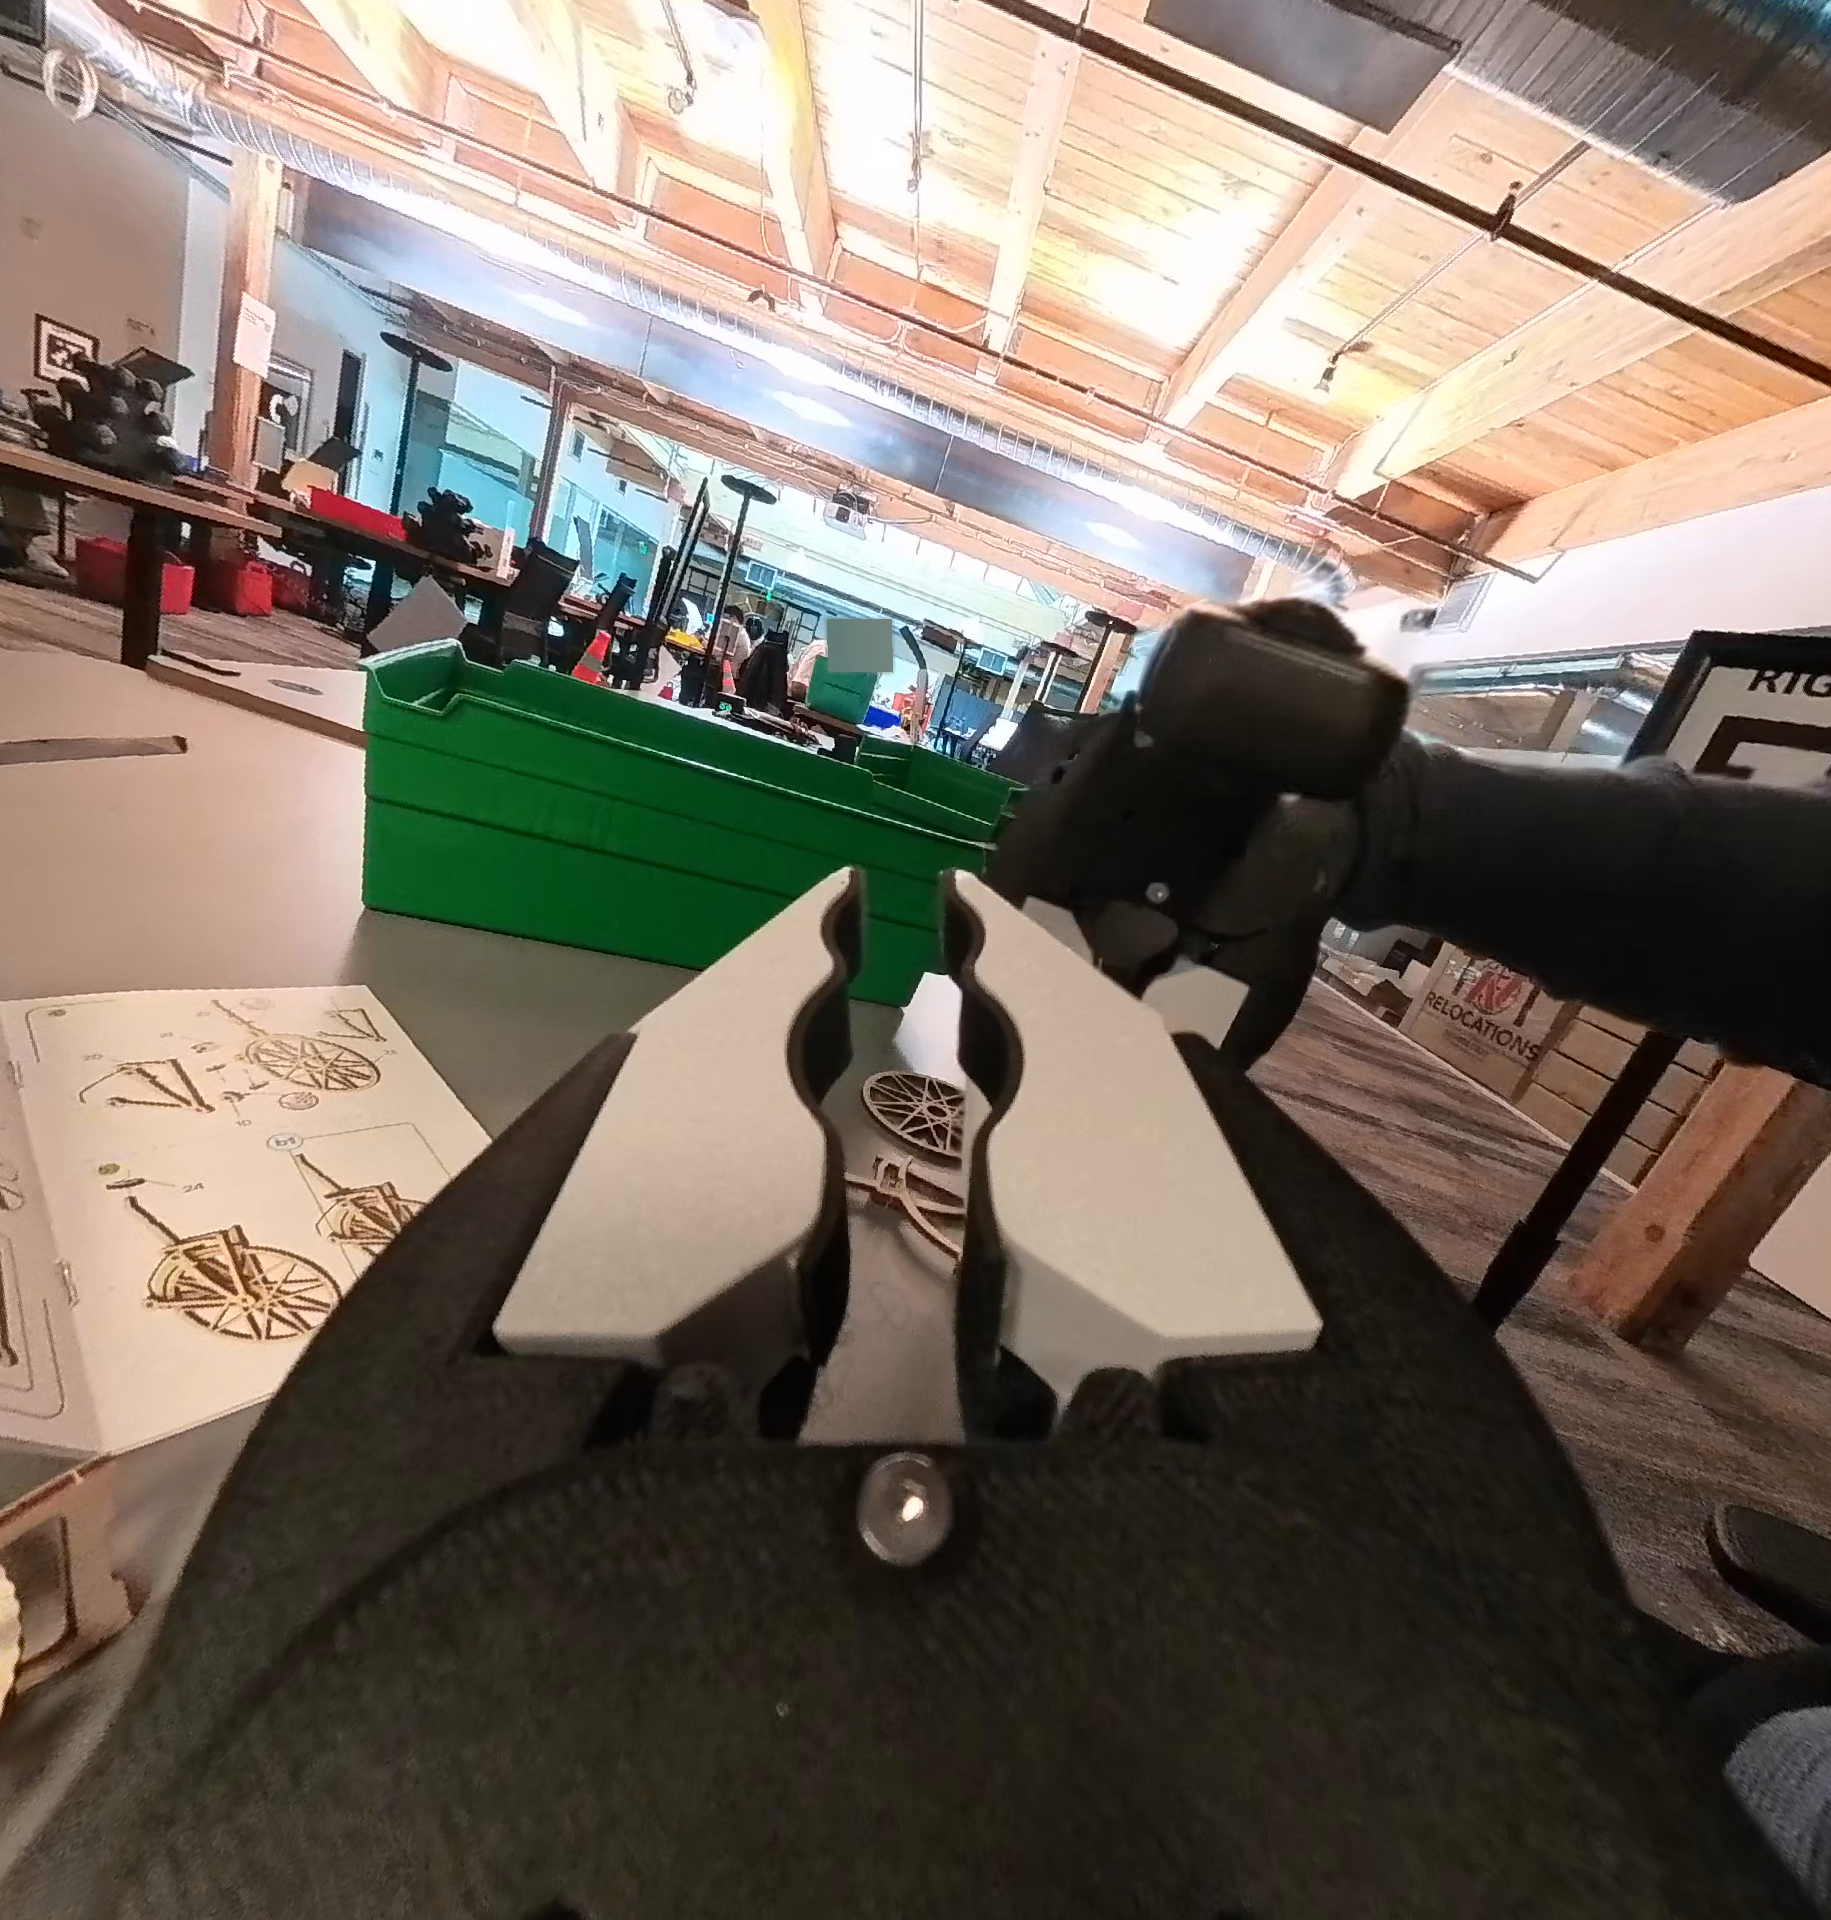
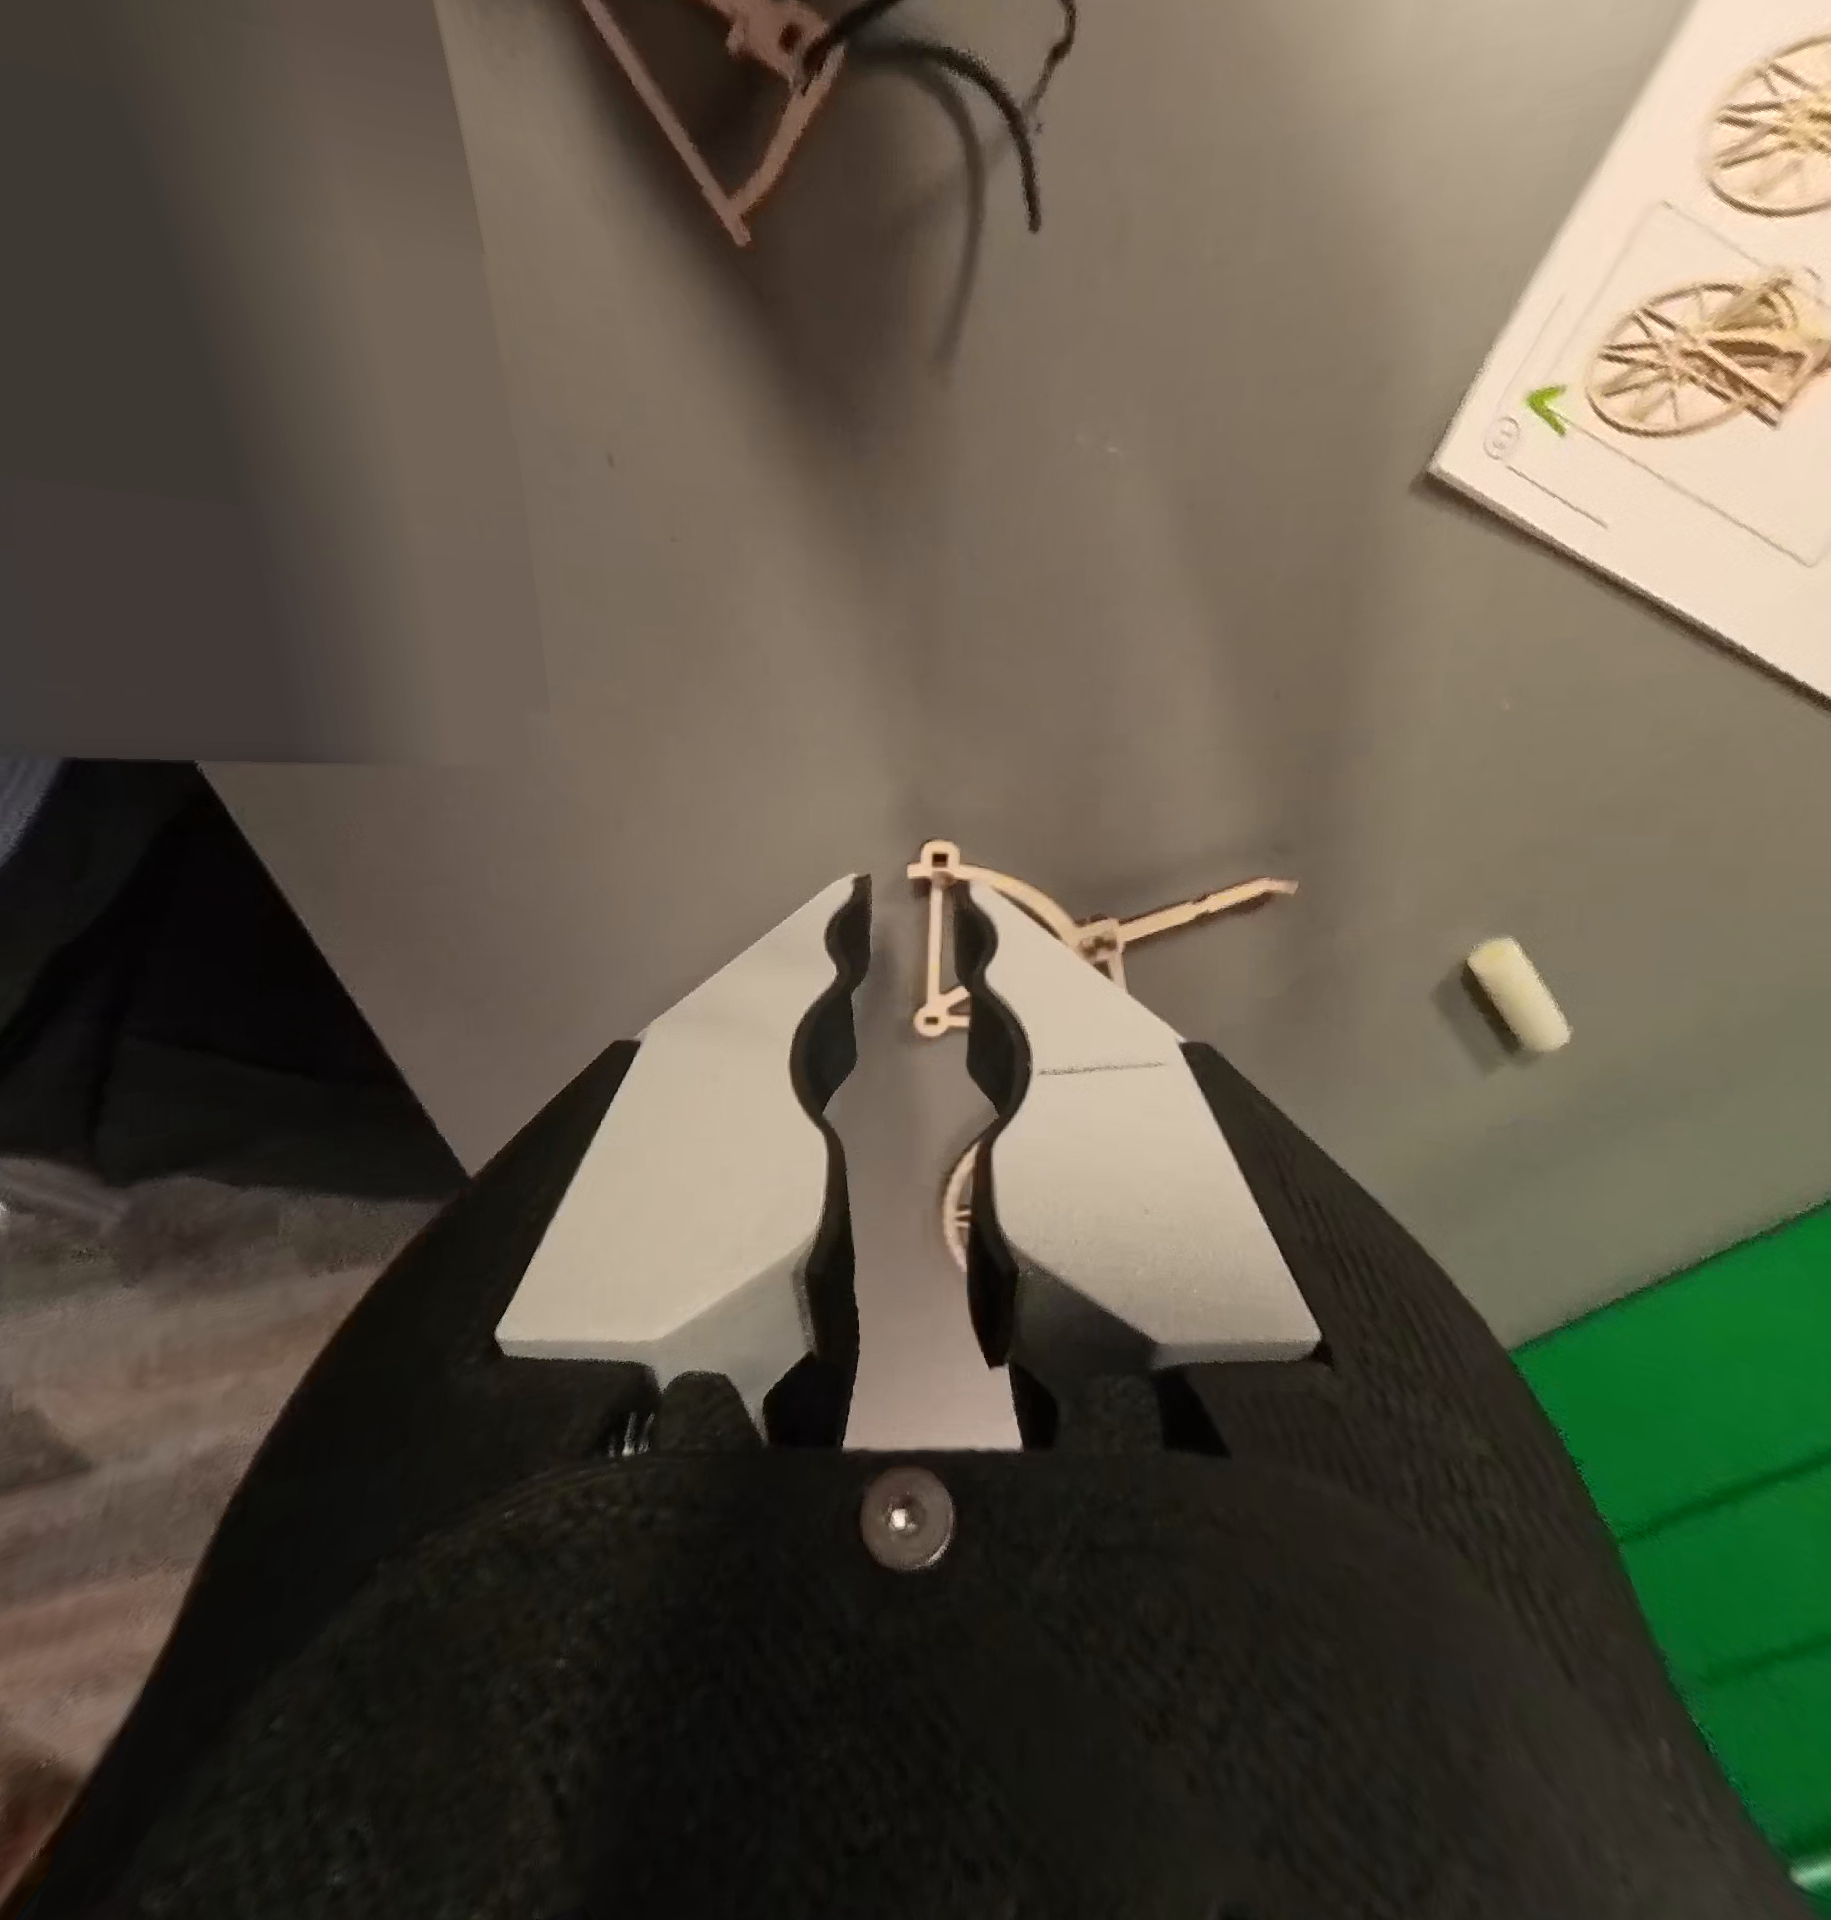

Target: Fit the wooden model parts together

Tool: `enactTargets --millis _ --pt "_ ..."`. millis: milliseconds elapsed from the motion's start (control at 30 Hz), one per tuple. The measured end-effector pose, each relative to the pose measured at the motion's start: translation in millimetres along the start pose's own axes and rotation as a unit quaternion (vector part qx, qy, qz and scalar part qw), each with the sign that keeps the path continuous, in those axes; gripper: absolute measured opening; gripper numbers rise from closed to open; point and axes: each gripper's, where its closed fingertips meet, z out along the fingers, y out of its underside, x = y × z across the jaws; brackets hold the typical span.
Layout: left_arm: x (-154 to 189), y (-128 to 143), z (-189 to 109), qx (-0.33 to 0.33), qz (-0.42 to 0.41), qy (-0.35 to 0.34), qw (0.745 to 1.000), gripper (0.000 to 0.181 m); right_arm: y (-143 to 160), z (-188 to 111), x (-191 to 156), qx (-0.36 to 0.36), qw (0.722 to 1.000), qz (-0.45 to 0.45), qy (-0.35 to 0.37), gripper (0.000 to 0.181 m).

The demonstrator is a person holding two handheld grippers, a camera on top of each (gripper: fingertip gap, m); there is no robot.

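Observation:
A small spoked wooden wheel (image 1: 916,1112) and a thin wooden frame piece (image 1: 906,1184) lie on the grey table (image 1: 163,883). I see them through the gap of my left gripper (image 1: 900,896), which is open, empty and held above them. My right gripper (image 2: 911,894) is open and empty over the same spot. Just beyond its tips lies the curved frame piece (image 2: 934,945) with a thin arm (image 2: 1202,904). A bit of the wheel (image 2: 956,1195) shows between the fingers. A gloved hand (image 1: 1275,935) holds the right gripper at the right of the left wrist view.
Stacked green bins (image 1: 630,831) stand behind the parts and show again in the right wrist view (image 2: 1721,1507). An open instruction booklet (image 1: 215,1195) (image 2: 1721,364) lies beside them. A small white cylinder (image 2: 1517,994) lies nearby. A punched-out wooden sheet (image 2: 745,125) with black cords (image 2: 994,135) lies farther off. Across from one pair of fingers to the other is roughly 15 cm. My right gripper's tips are some 12 cm from the small white cylinder (image 2: 1517,994).

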Motion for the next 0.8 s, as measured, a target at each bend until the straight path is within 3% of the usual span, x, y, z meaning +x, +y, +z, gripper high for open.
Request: enactTargets --millis 100,333,800 --pt "0 0 0 0.001 0.000 0.000 1.000 0.012 9 0 3 0.006 1.000 0.019 0.018 0.016" --pt "1 0 0 -0.001 0.001 0.001 1.000 0.012 5 4 2 0.040 0.999 0.013 0.034 0.003" --pt "1 2 0 -0.004 -0.004 0.004 1.000 0.013 -2 6 6 0.033 0.999 -0.004 0.040 0.000"
